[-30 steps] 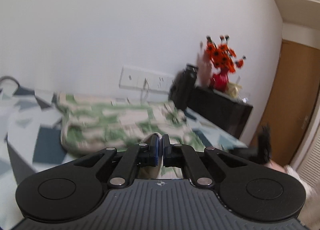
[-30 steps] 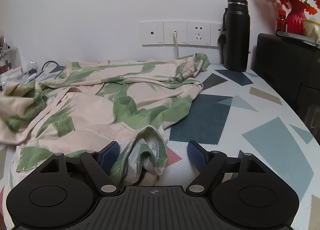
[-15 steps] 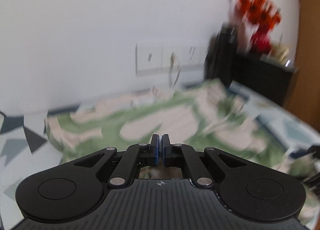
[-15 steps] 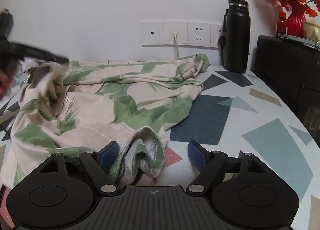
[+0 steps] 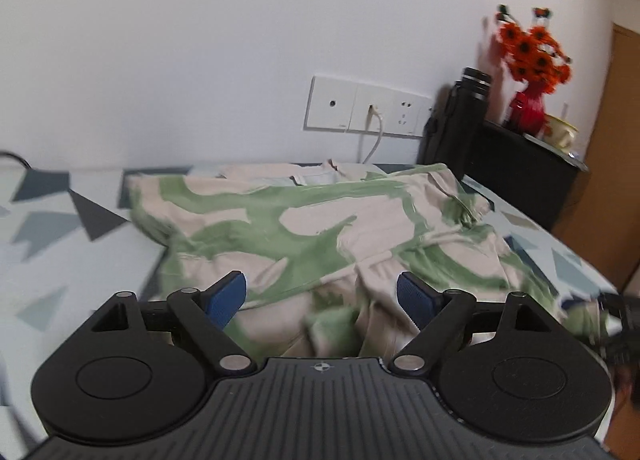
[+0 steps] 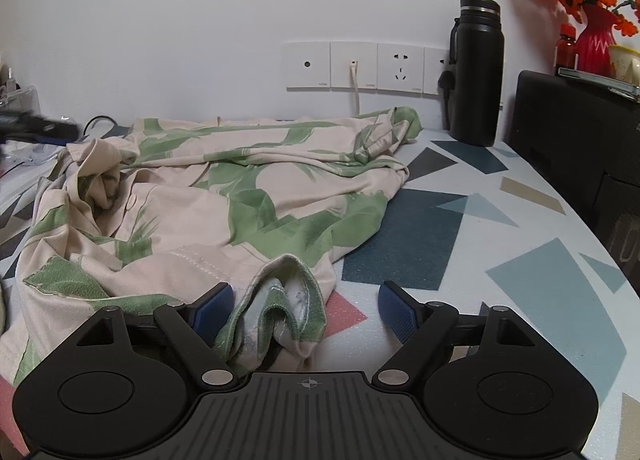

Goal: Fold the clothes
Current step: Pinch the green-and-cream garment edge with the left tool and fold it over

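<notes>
A cream shirt with green leaf print (image 6: 248, 196) lies crumpled across the patterned table (image 6: 520, 260). My right gripper (image 6: 306, 310) is open low over the shirt's near edge, where a bunched sleeve cuff (image 6: 288, 300) rises between its blue pads without being pinched. In the left wrist view the same shirt (image 5: 320, 228) spreads ahead, and my left gripper (image 5: 322, 296) hangs open just above its near folds, holding nothing. The left gripper's tip (image 6: 36, 126) shows blurred at the far left edge of the right wrist view.
A black bottle (image 6: 476, 72) stands by the wall sockets (image 6: 360, 64) with a white cable plugged in. A black cabinet (image 6: 576, 132) on the right carries a red vase of orange flowers (image 6: 592, 36). Bare patterned tabletop lies right of the shirt.
My left gripper, shut on a fold of the shirt earlier, has swung over the garment and opened, dropping the cloth. The shirt's left part now lies heaped. The right gripper has stayed put.
</notes>
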